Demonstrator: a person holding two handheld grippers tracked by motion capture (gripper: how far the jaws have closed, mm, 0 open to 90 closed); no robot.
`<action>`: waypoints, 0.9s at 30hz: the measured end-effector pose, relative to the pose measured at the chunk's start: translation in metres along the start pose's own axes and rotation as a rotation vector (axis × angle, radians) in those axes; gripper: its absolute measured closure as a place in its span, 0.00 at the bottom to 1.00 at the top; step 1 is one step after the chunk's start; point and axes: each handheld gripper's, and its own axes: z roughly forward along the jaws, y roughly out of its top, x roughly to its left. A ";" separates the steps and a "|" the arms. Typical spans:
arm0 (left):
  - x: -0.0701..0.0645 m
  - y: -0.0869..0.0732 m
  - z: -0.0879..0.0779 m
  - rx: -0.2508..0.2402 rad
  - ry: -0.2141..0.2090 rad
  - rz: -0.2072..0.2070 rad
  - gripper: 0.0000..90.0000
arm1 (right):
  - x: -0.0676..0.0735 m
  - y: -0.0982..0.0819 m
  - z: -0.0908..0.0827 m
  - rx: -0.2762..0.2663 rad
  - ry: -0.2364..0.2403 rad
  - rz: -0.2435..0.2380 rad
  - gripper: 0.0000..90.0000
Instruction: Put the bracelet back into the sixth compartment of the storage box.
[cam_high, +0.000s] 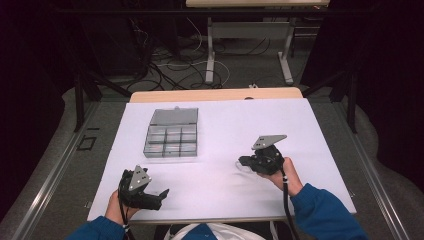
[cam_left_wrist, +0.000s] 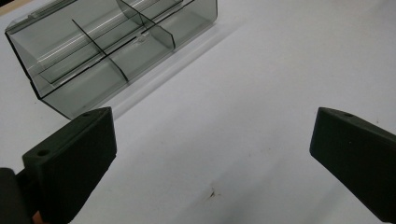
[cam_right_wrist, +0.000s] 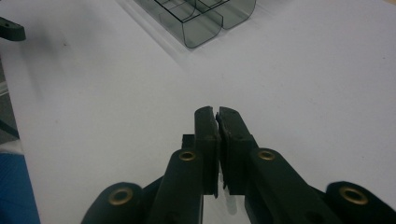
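Observation:
A smoky clear compartment box (cam_high: 170, 135) with its lid up stands on the white table (cam_high: 220, 190), left of centre. My left gripper (cam_high: 162, 194) rests near the front left edge, below the box. In the left gripper view its gripper (cam_left_wrist: 212, 154) is open wide over bare table, and the box (cam_left_wrist: 107, 51) lies ahead at upper left. My right gripper (cam_high: 242, 161) sits right of centre, pointing left. Seen in the right gripper view, this gripper (cam_right_wrist: 217, 114) is shut, pads together with nothing seen between them. The box (cam_right_wrist: 205, 18) is far ahead.
A jaw tip of the other gripper (cam_right_wrist: 11, 30) shows at the left edge of the right gripper view. Beyond the table's far edge lie floor cables (cam_high: 170, 70) and the legs of another table (cam_high: 210, 55). Blue sleeves (cam_high: 325, 215) enter from the bottom.

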 end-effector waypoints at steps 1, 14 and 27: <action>0.000 0.000 0.000 0.001 -0.002 0.002 0.01 | 0.001 0.002 0.001 0.003 0.005 -0.001 0.97; 0.001 0.000 0.000 0.004 -0.007 0.004 0.01 | 0.004 0.016 0.010 -0.009 0.014 -0.020 0.97; 0.001 0.000 0.000 0.011 -0.009 0.003 0.00 | 0.006 0.031 0.014 -0.010 0.017 -0.050 0.97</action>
